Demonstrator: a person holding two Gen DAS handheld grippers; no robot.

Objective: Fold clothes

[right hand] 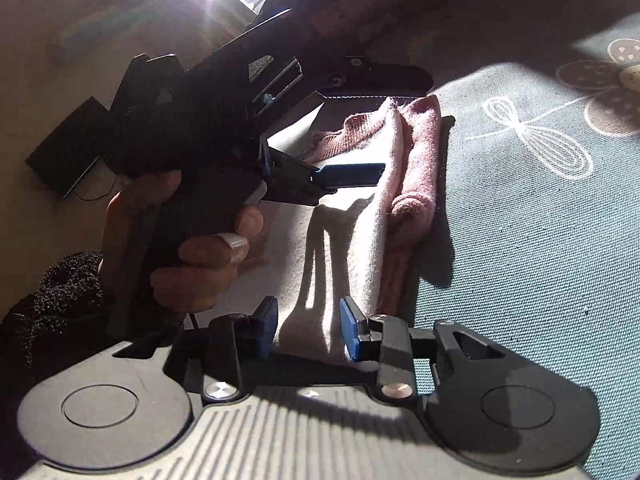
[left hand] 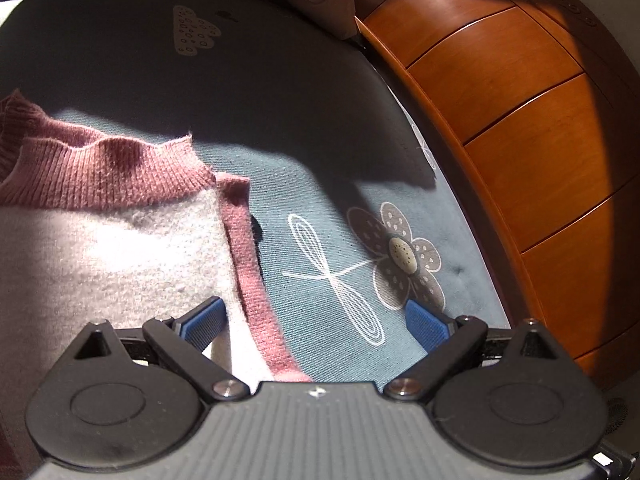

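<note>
A folded pink sweater [left hand: 120, 248] lies on a grey-blue bedsheet [left hand: 340, 184] printed with flowers and white dragonflies, beside a polished wooden bed frame [left hand: 520, 128]; sunlight falls across the pale inner face of the knit, which is turned upward, while the darker pink outer face shows along the edges. In the left wrist view the ribbed band [left hand: 100, 168] runs across the far end of the bundle and a pink folded edge [left hand: 256, 292] runs lengthwise from that band toward the camera; the long axis of the garment therefore points away from the gripper, toward the shaded part of the bed. The left gripper [left hand: 316, 316] stands wide open, its blue pads spread well apart, one over the pale knit and the other over the sheet, the pink edge between them and neither pad pressing on it. In the right wrist view the same bundle stretches away from the camera, its rolled pink edge [right hand: 416, 184] on the sheet side; the right gripper [right hand: 308, 330] is partly open with the near end of the pale knit between its blue pads, which do not clamp it. A person's hand [right hand: 192, 248] holds the left gripper over the sweater.
</note>
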